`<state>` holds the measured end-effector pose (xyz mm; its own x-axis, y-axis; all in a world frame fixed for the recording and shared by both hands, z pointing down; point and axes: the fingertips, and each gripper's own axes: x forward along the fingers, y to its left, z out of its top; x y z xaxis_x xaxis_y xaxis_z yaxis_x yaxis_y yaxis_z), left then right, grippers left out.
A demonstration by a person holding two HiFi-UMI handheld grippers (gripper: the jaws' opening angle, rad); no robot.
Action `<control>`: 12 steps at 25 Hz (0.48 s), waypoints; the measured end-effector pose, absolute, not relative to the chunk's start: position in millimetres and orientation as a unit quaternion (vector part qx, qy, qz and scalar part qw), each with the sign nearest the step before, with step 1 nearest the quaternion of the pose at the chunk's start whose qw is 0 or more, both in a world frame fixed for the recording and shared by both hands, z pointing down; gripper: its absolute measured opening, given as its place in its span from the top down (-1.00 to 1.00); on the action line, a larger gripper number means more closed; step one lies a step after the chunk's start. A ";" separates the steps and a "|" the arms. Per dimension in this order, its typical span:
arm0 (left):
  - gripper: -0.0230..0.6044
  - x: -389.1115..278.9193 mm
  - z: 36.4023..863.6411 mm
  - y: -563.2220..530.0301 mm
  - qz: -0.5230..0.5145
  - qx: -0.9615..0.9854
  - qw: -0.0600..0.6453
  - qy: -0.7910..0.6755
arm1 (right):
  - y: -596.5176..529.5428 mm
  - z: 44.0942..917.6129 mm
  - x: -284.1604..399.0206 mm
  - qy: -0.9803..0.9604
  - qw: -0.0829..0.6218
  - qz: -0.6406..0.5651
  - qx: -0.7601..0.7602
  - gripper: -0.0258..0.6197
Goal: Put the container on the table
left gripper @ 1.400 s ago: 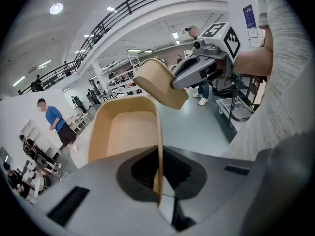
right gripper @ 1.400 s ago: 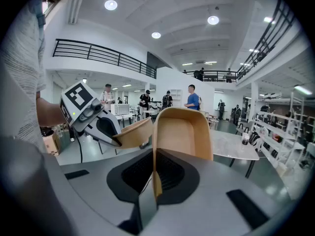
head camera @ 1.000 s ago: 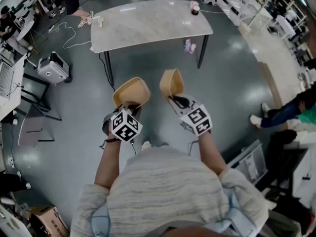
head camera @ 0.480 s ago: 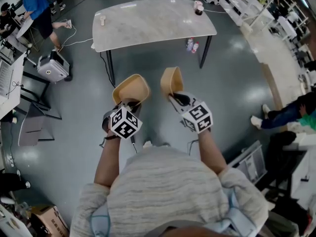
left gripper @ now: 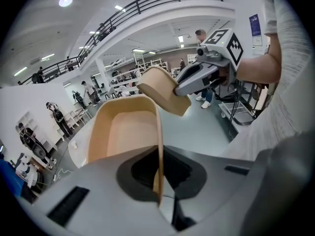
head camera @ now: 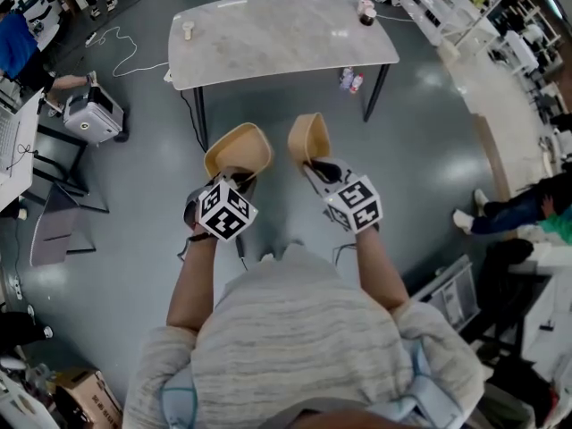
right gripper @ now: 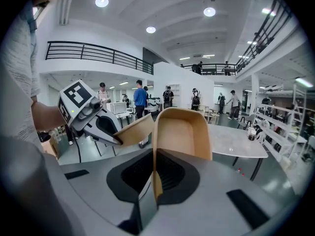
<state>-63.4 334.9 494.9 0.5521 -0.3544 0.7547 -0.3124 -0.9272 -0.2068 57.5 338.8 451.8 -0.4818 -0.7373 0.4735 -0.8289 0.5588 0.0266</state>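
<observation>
**Tools.** The left tool is clamped on a tan, thin-walled rectangular container with rounded corners, called the left container below. In the left gripper view its jaws are together on one long side wall, with the rim pinched between them and the open cavity facing the camera. The right tool is likewise closed on a second tan container of the same form, the right container. The right gripper view shows its jaws nipping one side wall, with that container standing on edge and its inside turned towards the lens.

**Position of the containers.** Neither container is on the tabletop. Both are held in the air above the grey polished floor, short of the near edge of the pale grey, stone-patterned rectangular tabletop, which stands on black legs. The left container and the right container sit side by side with a narrow gap between them in the head view. The left one is tipped so that its cavity faces upward, and the right one is turned more onto its side.

**Other items.**
- A small pale cup stands by the tabletop's left edge.
- A dark cup with a light lid stands at its far right corner.
- Two small bottles stand on the floor beside the right-hand black leg.

**Operator.** The person wears a grey ribbed knitted top; both forearms are bare and extended forward.
</observation>
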 end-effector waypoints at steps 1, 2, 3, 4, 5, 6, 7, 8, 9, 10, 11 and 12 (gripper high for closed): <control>0.92 -63.0 494.9 333.0 -0.434 -0.881 0.024 0.188 | 336.1 451.2 57.8 -0.855 0.221 0.104 0.458 0.85; 0.92 -61.4 494.4 331.2 -0.433 -0.881 0.024 0.187 | 333.2 450.4 59.1 -0.855 0.220 0.104 0.458 0.85; 0.92 -59.0 493.7 329.0 -0.433 -0.882 0.024 0.187 | 329.8 449.8 61.3 -0.855 0.219 0.104 0.458 0.85; 0.92 -56.5 493.2 325.9 -0.432 -0.882 0.024 0.188 | 325.7 449.5 63.7 -0.856 0.219 0.104 0.457 0.85; 0.92 -54.2 493.1 321.5 -0.432 -0.881 0.024 0.189 | 320.3 449.4 66.3 -0.856 0.219 0.104 0.456 0.85; 0.92 -52.3 493.4 315.9 -0.433 -0.881 0.024 0.189 | 313.7 449.6 68.6 -0.857 0.219 0.103 0.456 0.85; 0.92 -51.2 494.3 309.3 -0.433 -0.881 0.023 0.191 | 306.0 450.1 70.6 -0.857 0.219 0.103 0.455 0.85; 0.92 -50.5 495.5 301.8 -0.434 -0.880 0.022 0.192 | 297.4 450.6 72.2 -0.857 0.218 0.103 0.455 0.85; 0.92 -49.9 496.4 293.1 -0.434 -0.879 0.022 0.194 | 287.9 451.1 73.6 -0.858 0.218 0.103 0.454 0.85; 0.92 -49.2 496.9 283.2 -0.435 -0.879 0.022 0.197 | 277.6 451.4 74.9 -0.859 0.217 0.102 0.452 0.85; 0.92 -48.2 497.2 272.4 -0.436 -0.877 0.022 0.199 | 266.9 451.8 76.3 -0.860 0.218 0.100 0.450 0.85; 0.92 -46.6 497.3 261.0 -0.437 -0.876 0.022 0.202 | 256.0 452.3 78.3 -0.862 0.219 0.098 0.447 0.85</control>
<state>-46.6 261.0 497.3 0.5369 -0.3733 0.7566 -0.3350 -0.9174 -0.2149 78.3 256.0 452.3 -0.5041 -0.7276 0.4654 -0.8138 0.5806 0.0262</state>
